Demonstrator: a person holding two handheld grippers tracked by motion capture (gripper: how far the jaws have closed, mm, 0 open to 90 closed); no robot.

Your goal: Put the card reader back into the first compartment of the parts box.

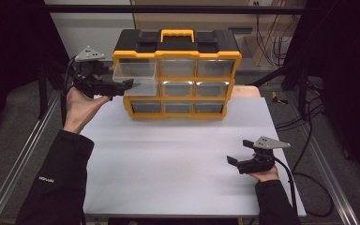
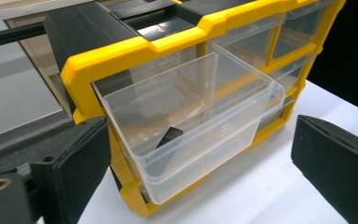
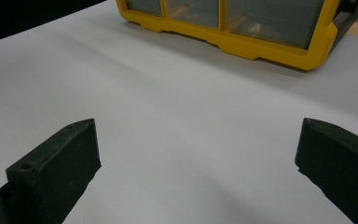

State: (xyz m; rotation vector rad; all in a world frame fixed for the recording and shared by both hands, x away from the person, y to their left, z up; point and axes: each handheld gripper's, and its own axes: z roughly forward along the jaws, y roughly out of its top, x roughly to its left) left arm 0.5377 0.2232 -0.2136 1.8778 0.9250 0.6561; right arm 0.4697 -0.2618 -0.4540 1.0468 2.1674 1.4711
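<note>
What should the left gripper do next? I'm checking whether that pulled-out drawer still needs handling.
Probably reach into the clear top-left drawer for the small dark piece on its floor. The drawer stands pulled out of the yellow organizer, and the left gripper is open in front of it, gripping nothing. The right gripper rests open on the table.

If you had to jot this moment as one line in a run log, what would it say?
left claw: open, at pulled-out top-left drawer | drawer: dark item inside | right claw: open, over bare table | organizer: other drawers shut
</note>
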